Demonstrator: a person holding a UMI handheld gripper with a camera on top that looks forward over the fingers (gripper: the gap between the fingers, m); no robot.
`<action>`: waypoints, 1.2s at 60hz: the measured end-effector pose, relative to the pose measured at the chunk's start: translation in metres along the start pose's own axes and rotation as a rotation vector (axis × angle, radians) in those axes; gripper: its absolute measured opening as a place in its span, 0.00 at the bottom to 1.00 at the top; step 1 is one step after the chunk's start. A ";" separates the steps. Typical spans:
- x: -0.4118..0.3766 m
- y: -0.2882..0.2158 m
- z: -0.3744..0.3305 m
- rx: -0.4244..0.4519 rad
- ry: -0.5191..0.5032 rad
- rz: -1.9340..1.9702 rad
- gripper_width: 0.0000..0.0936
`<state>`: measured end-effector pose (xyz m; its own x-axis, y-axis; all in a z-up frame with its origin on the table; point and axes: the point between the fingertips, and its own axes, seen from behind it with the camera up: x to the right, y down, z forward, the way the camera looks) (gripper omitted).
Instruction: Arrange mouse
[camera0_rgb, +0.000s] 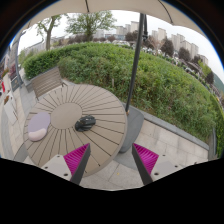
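Observation:
A dark computer mouse (86, 123) lies near the middle of a round slatted wooden table (65, 100). A pale lilac mouse pad (38, 126) lies on the table to the left of the mouse. My gripper (111, 160) is open and empty, its magenta pads (76, 157) spread wide. It hovers over the paved floor, well short of the mouse, which lies ahead and a little left of the fingers.
A parasol pole (135, 65) rises from a grey base (131, 128) just right of the table. A wooden chair (46, 80) stands behind the table. A green hedge (150, 75) borders the paved terrace (170, 145).

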<state>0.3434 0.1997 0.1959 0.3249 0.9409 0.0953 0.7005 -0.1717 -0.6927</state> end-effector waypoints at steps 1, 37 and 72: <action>-0.002 0.000 0.000 0.000 -0.006 0.000 0.91; -0.161 0.012 0.064 0.119 -0.215 -0.062 0.92; -0.174 0.001 0.270 0.054 -0.204 -0.005 0.91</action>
<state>0.1159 0.1144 -0.0151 0.1828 0.9822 -0.0440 0.6648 -0.1565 -0.7304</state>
